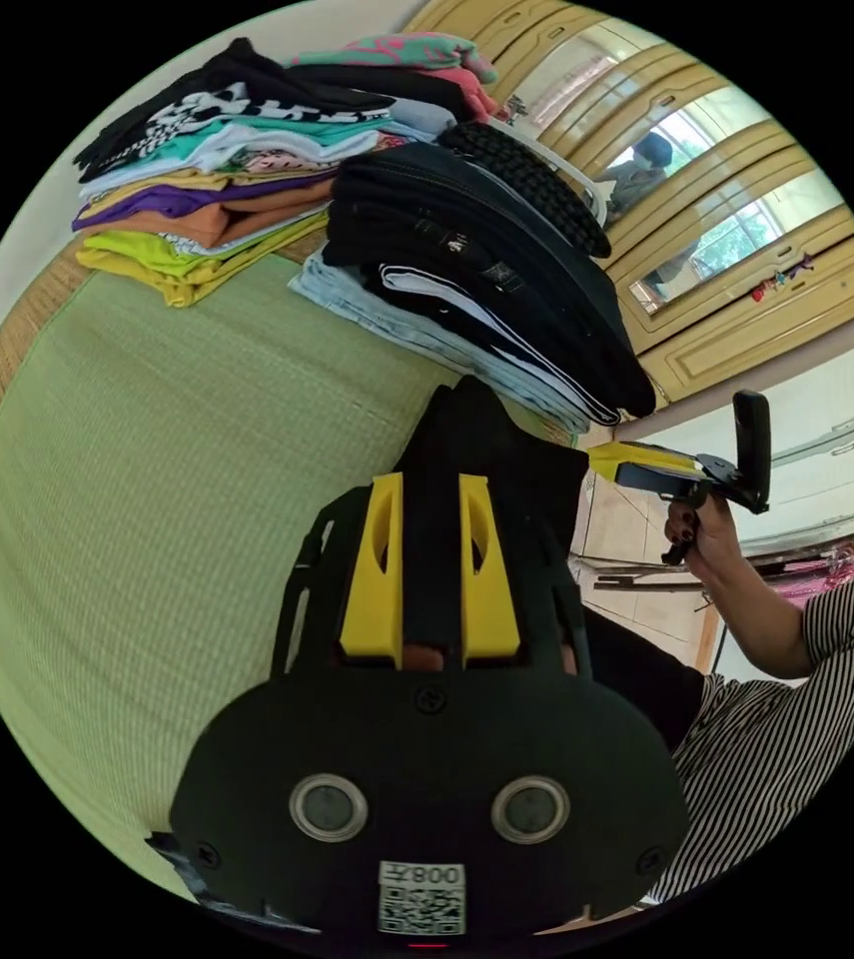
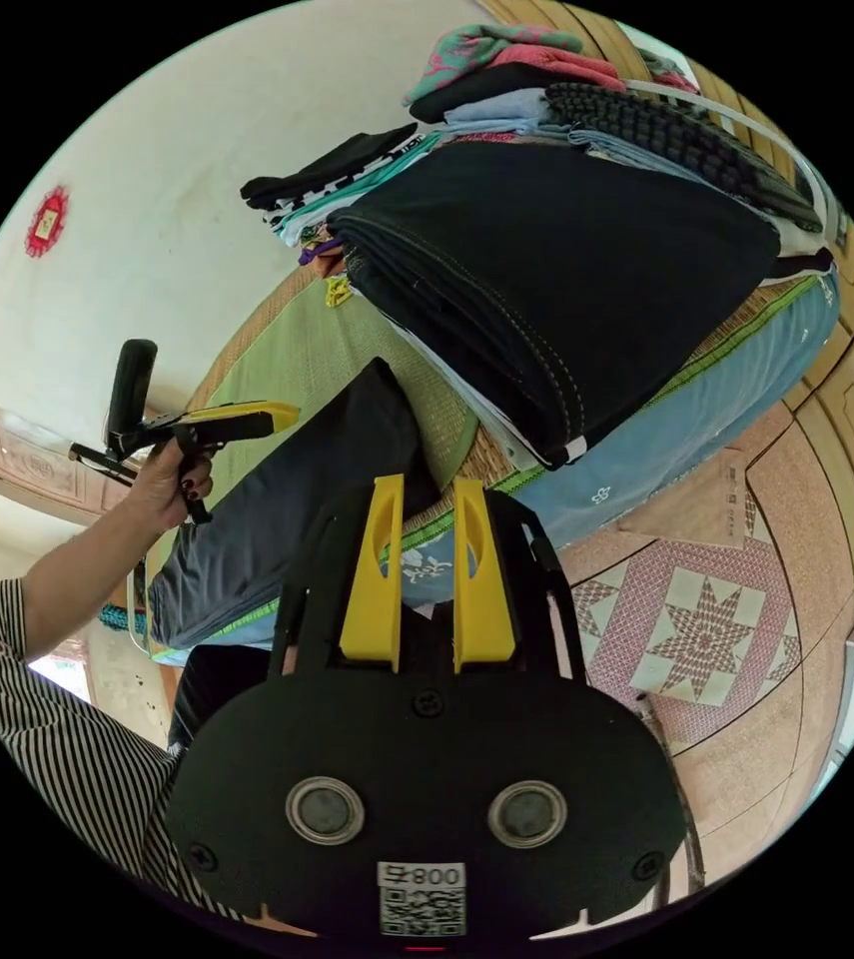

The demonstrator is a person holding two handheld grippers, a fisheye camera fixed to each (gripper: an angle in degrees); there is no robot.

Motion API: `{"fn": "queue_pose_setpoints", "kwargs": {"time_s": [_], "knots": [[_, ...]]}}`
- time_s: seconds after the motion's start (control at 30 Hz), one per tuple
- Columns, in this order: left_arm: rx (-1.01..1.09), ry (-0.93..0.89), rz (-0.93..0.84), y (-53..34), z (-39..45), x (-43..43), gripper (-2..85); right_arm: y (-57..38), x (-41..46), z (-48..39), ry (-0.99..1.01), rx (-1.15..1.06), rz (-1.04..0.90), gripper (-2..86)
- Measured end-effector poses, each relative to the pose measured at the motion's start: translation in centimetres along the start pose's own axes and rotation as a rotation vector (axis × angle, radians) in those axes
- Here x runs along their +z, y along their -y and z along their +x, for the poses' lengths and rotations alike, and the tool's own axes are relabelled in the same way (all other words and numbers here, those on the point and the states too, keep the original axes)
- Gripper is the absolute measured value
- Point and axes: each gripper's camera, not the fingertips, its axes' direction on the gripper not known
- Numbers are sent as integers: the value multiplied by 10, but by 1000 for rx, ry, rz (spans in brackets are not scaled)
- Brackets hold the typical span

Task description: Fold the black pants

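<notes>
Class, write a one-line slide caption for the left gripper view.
Left gripper clamps black pants above a green mat, beside folded clothes stacks.

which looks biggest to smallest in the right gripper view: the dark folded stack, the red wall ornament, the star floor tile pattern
1. dark folded stack, by far the largest in the picture.
2. star floor tile pattern, clearly smaller.
3. red wall ornament, smallest.
This is apparent size only: the ornament sits farther off on the wall, near the fisheye edge.

A green woven mat [image 1: 147, 479] covers the bed beneath a pale wall [image 2: 177, 180]; yellow mirrored wardrobe doors [image 1: 746, 250] catch daylight, over star-patterned floor tiles [image 2: 696, 619].
</notes>
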Motion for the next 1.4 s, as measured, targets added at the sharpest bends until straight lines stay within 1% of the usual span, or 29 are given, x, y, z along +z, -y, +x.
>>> {"fn": "queue_pose_setpoints", "kwargs": {"time_s": [0.13, 0.23, 0.27, 0.37, 0.4, 0.5, 0.6, 0.67, 0.83, 1.1, 1.23, 1.3, 1.4], "knots": [[38, 72, -71, 74, 26, 20, 65, 4, 4, 20, 35, 13, -20, 72], [56, 117, -128, 109, 42, 30, 36, 8, 6, 33, 80, 2, -49, 40], [59, 113, -121, 114, 46, 27, 32, 8, 0, 37, 92, -6, -36, 29], [61, 80, -35, 128, 59, 6, 30, 2, -15, 40, 38, -71, -18, 15], [54, 60, -13, 133, 61, 2, 33, 0, -13, 44, 35, -79, -41, 15], [32, 89, -82, 157, 66, 10, 50, -2, -7, 61, 61, -23, -72, 26], [59, 75, -69, 185, 78, 6, 75, -5, -17, 71, 100, -4, -8, 62], [83, 57, -77, 204, 85, 6, 86, -4, -21, 77, 106, -1, 1, 77], [93, 42, -170, 251, 94, 22, 92, 0, -24, 94, 172, 25, 10, 88], [152, 60, -201, 279, 113, 20, 80, -5, -33, 128, 327, 112, 50, 94], [143, 47, -197, 283, 113, 18, 77, 0, -29, 125, 302, 79, 27, 98], [138, 40, -204, 285, 112, 18, 75, 6, -17, 116, 271, 44, -19, 96], [145, 24, -227, 286, 111, 18, 62, 9, -2, 111, 289, 47, -78, 86]]}}
